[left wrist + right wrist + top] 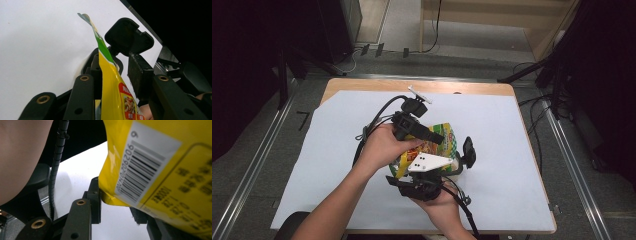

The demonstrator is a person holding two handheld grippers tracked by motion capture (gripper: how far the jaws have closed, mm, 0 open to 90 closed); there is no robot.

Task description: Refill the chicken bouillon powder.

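Two grippers meet at the middle of the high view, both working on one yellow snack bag (438, 141). The left gripper (439, 138), coming in from the upper left of that cluster, has the bag's top edge between its jaws: in the left gripper view the thin green-and-yellow seam (105, 57) rises straight up between them, against the inner face of the left jaw, while a gap shows to the right jaw. Whether the pads press on it I cannot tell. The right gripper (457, 162), reaching up from the bottom of the frame, has the bag's lower corner between its jaws; in the right gripper view the folded yellow corner (110, 197) lies against the left jaw and the barcode panel (142, 167) covers the right one, so it seems held, though full pad contact is hidden.

Judging by this, the bag is picked up and caught at opposite ends, apparently lifted off the counter (512, 150). The seam looks unbroken, so pulling it open, if that is the aim, is not yet done.

The bag is glossy, crinkly film with a flat sealed edge and printed food pictures. The counter is covered by a smooth white sheet over a wooden top; the jaws are matte black plastic with brass rivets.
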